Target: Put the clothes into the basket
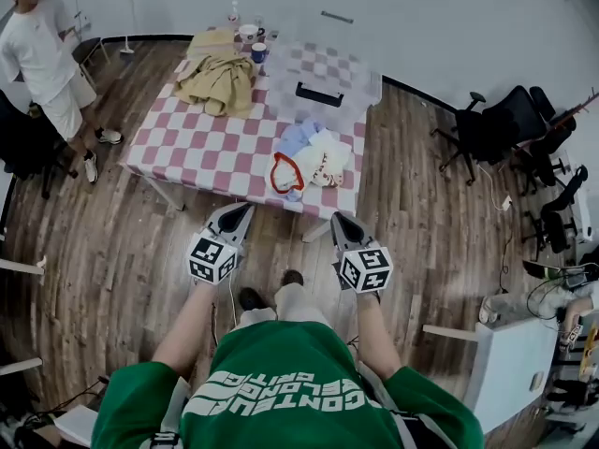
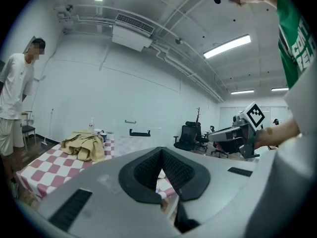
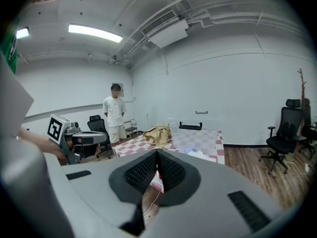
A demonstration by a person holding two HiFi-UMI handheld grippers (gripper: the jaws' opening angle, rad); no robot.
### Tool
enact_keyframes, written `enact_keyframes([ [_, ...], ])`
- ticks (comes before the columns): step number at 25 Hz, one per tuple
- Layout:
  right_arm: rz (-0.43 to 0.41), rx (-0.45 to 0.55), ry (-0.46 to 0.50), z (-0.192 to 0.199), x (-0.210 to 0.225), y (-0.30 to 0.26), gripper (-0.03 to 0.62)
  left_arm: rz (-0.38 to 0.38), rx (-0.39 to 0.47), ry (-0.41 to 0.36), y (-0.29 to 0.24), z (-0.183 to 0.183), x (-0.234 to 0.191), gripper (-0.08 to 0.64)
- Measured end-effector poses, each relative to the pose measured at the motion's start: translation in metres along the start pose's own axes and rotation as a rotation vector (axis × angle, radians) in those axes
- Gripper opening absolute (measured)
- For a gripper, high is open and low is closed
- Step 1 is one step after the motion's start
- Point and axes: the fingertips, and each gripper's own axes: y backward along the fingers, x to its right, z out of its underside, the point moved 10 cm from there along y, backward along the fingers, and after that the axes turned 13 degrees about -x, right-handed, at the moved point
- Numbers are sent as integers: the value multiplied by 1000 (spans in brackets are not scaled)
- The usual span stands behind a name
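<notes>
A tan heap of clothes (image 1: pixel 217 80) lies at the far left of the checkered table (image 1: pixel 187 148); it also shows in the left gripper view (image 2: pixel 85 144) and the right gripper view (image 3: pixel 157 134). A white, blue and red pile of clothes (image 1: pixel 309 157) sits near the front edge. The clear basket (image 1: pixel 323 87) with a black handle stands at the far right of the table. My left gripper (image 1: pixel 245 210) and right gripper (image 1: pixel 337 219) hover short of the table's front edge, both shut and empty, pads pressed together (image 2: pixel 161 155) (image 3: pixel 156 155).
A person (image 1: pixel 42 54) stands left of the table. A blue cup (image 1: pixel 259 52), a white bowl (image 1: pixel 248 32) and a bottle (image 1: pixel 233 15) stand at the table's far edge. Office chairs (image 1: pixel 496 129) stand to the right, a white cabinet (image 1: pixel 510 363) near my right side.
</notes>
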Motion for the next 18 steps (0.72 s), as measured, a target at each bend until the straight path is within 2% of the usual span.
enact_keyframes([
  [9, 29, -31, -35, 2, 35, -31, 8, 50, -45, -19, -50, 2, -15, 3],
  [18, 29, -65, -60, -30, 96, -95, 8, 60, -90, -34, -124, -24, -49, 3],
])
